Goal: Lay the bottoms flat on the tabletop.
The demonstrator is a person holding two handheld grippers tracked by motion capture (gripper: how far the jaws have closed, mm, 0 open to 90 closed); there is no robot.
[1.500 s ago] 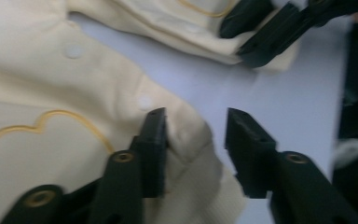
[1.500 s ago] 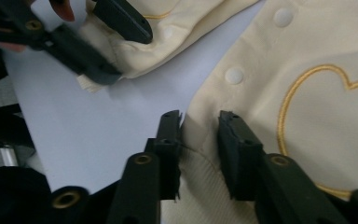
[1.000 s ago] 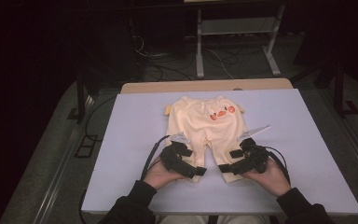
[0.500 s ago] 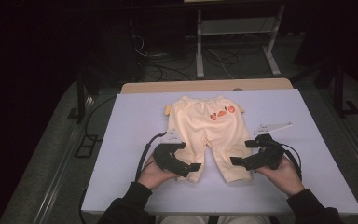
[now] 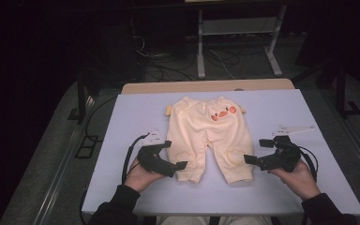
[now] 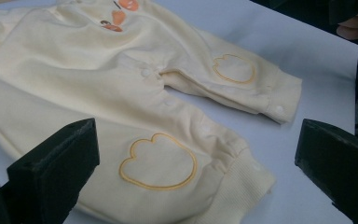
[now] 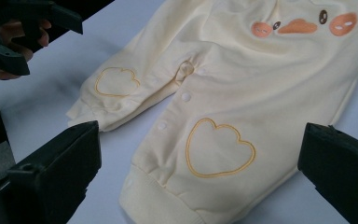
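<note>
Yellow baby trousers (image 5: 209, 136), duck-face print

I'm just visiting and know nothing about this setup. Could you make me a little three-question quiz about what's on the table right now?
1. True or false: the baby pants lie flat on the table, held by neither tool.
2. What is stitched on each knee? A) a star B) a heart-like outline C) a number
3. Fill in: the jaws of the left gripper and the right gripper both stand ____.

Key: 1 true; 2 B; 3 open.
</note>
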